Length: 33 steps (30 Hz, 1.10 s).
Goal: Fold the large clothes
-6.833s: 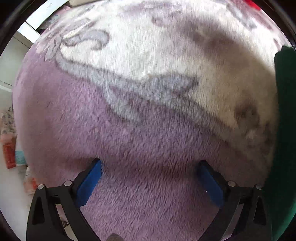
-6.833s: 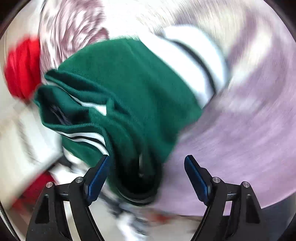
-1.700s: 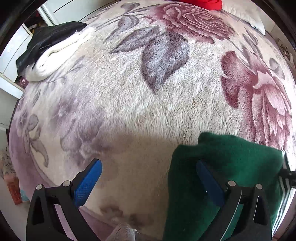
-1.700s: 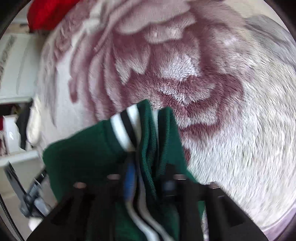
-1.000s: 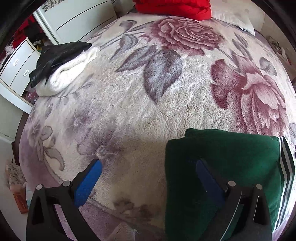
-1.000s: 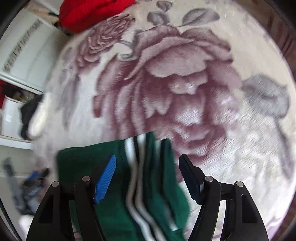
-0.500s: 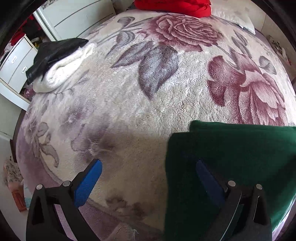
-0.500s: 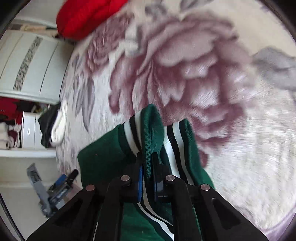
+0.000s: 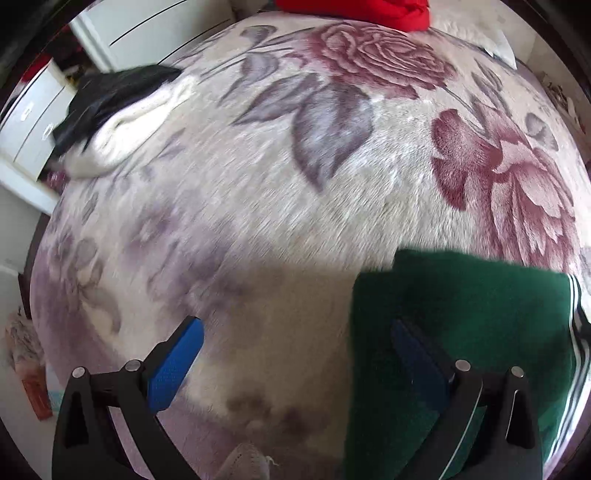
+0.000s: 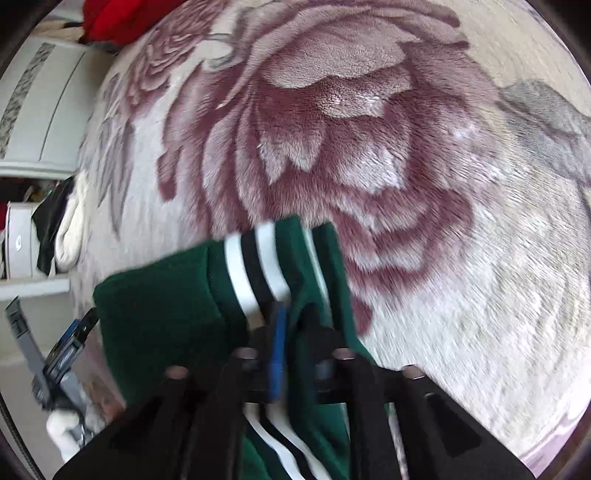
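Green garment (image 10: 166,306), white-and-black striped trim, lies on the floral plush blanket (image 9: 258,192) covering the bed. Right tongs (image 10: 291,328) point steeply down, jaws narrow and opening, a fold of green fabric between them; motion blur, so can't confirm whether the pads press it. Left tongs (image 9: 295,354) also point steeply down, jaws wide, nothing held; one blue pad over blanket, the other over the garment's edge. No containers visible. Far edge: red cloth (image 9: 354,11), cropped. Black-and-white bundle (image 9: 114,114) blurred.
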{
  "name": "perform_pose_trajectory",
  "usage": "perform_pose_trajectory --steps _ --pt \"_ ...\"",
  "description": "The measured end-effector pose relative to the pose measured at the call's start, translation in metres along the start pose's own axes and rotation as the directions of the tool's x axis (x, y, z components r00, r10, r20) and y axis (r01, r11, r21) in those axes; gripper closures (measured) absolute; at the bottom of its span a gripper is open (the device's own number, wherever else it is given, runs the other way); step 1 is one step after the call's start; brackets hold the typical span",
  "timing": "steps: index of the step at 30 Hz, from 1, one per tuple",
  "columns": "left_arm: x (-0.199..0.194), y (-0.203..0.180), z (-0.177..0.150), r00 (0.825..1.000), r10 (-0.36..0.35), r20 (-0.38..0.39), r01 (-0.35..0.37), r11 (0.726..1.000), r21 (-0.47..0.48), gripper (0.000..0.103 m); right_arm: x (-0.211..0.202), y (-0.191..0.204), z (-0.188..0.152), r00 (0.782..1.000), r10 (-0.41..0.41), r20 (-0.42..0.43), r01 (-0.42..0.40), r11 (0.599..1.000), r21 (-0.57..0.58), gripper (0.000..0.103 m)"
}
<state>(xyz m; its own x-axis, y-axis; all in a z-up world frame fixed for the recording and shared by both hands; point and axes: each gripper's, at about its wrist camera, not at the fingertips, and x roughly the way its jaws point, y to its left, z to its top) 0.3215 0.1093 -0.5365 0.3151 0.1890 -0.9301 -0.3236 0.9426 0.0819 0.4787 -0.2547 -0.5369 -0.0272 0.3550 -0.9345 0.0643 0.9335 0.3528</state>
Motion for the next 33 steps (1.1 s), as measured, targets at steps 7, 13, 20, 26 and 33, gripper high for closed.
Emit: perform_pose_trajectory --steps 7,13,20,26,33 --pt "-0.019 0.043 -0.092 0.992 -0.053 -0.111 0.04 0.992 -0.117 0.0 -0.009 -0.051 -0.088 0.98 0.094 -0.173 -0.081 0.993 0.08 0.028" --pt "-0.022 0.031 -0.134 0.981 -0.09 -0.172 0.072 0.991 -0.111 0.0 -0.008 -0.053 -0.142 0.991 0.093 -0.1 -0.081 0.99 0.116 0.087" --pt "-0.008 0.024 -0.136 0.962 -0.171 -0.214 0.139 0.977 -0.16 0.0 -0.021 -0.09 -0.157 0.999 0.018 -0.041 -0.008 0.969 0.248 0.094" --pt "-0.025 0.023 -0.105 0.986 -0.102 -0.132 0.089 0.991 -0.102 0.0 -0.025 -0.061 -0.132 0.997 -0.016 -0.081 0.021 0.998 0.061 0.09" --pt "-0.019 -0.013 -0.063 0.997 -0.058 -0.055 0.057 0.998 -0.009 0.0 -0.046 -0.022 -0.088 0.999 -0.037 0.014 0.037 0.997 -0.062 0.043"
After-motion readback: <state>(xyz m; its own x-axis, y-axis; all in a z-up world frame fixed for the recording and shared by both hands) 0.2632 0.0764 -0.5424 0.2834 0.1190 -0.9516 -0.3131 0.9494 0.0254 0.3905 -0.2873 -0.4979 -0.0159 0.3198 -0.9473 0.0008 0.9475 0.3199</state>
